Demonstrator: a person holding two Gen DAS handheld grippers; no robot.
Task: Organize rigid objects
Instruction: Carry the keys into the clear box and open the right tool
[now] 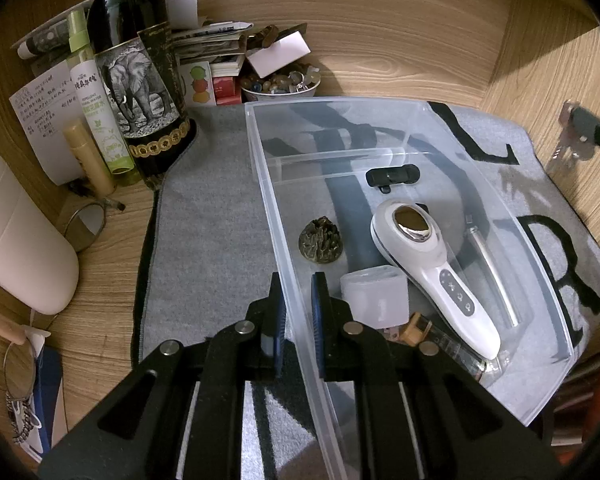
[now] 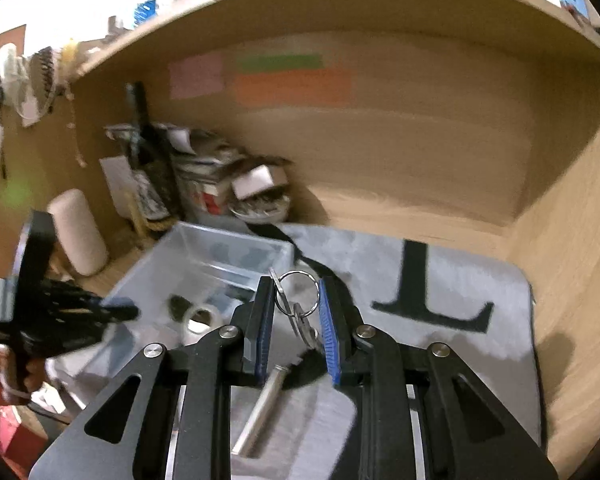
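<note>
A clear plastic bin (image 1: 340,101) stands on a grey mat (image 1: 208,208). It holds a white handheld device (image 1: 428,264), a black clip (image 1: 392,176), a dark cone-shaped ornament (image 1: 321,242), a frosted cap (image 1: 374,294) and a thin glass tube (image 1: 492,272). My left gripper (image 1: 298,280) is shut on the bin's near left wall, one finger inside and one outside. My right gripper (image 2: 295,282) is shut on a bunch of keys (image 2: 300,320) on a ring, lifted above the mat (image 2: 440,360). It also shows in the left wrist view, the right gripper (image 1: 592,132) at the far right with the keys (image 1: 568,150) hanging.
A metal tube (image 2: 260,412) lies on the mat under the right gripper. Left of the bin stand a dark wine bottle (image 1: 140,80), a green spray bottle (image 1: 96,108), a bowl of beads (image 1: 280,82) and stacked papers. A white case (image 1: 16,236) lies at the left. Wooden walls enclose the back and right.
</note>
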